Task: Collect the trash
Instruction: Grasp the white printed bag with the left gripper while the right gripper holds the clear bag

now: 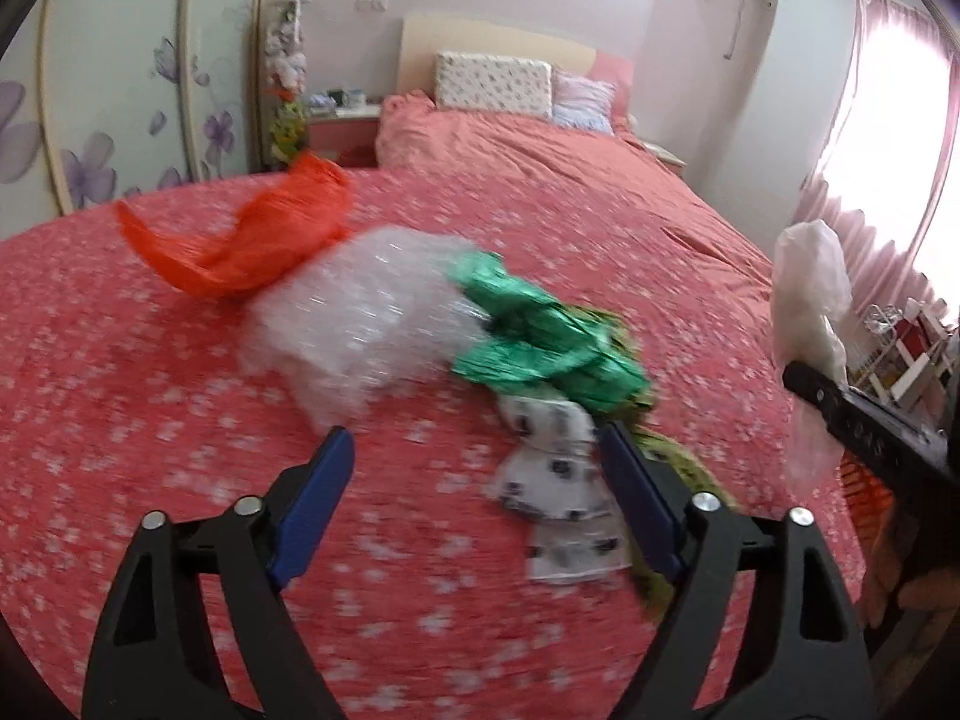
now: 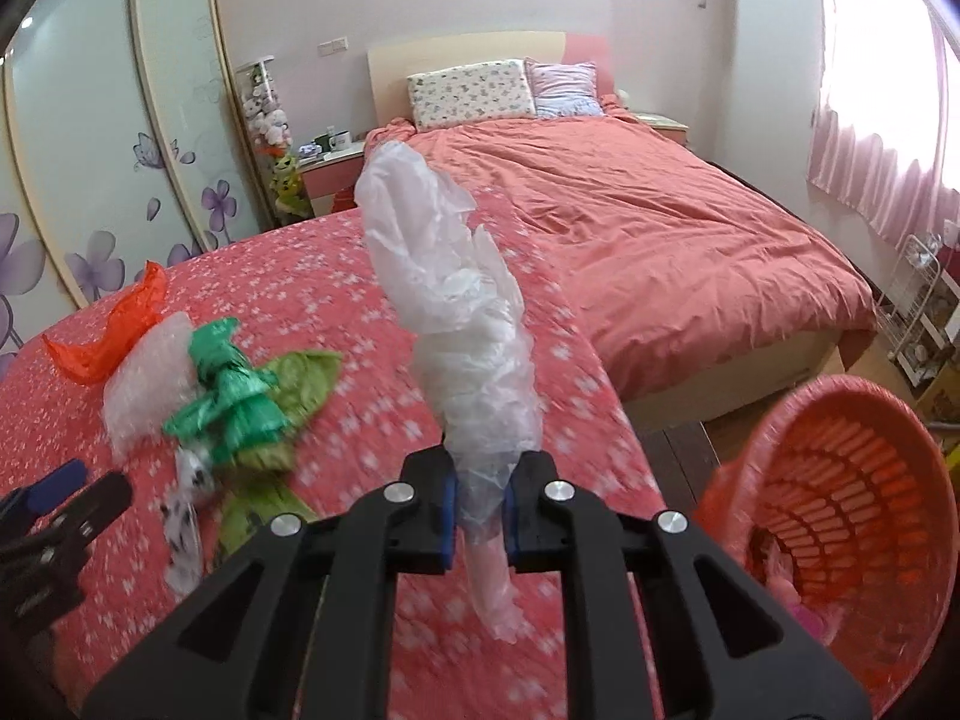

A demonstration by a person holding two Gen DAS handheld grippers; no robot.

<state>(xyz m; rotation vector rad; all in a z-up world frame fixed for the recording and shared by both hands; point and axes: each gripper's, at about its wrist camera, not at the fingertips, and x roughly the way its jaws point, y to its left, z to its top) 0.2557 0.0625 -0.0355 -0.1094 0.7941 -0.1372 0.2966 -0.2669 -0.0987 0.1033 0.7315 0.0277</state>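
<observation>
One bed (image 2: 690,228) with a salmon cover and two pillows (image 2: 474,90), beyond both tongs. One flowered red cloth (image 1: 180,420) beneath them, bearing the trash. One orange slatted basket (image 2: 840,498), right of the right gripper (image 2: 480,516), contents blurred. One clear plastic bag (image 2: 456,300), clamped between the right gripper's pads, standing upward. One bubble wrap wad (image 1: 360,324), ahead of the left gripper (image 1: 474,480). One orange bag (image 1: 252,240), beyond it. One green bag (image 1: 540,342); one lime piece (image 2: 300,384), partly hidden beneath. One printed white wrapper (image 1: 558,480), between the left gripper's parted pads, untouched; print unreadable.
</observation>
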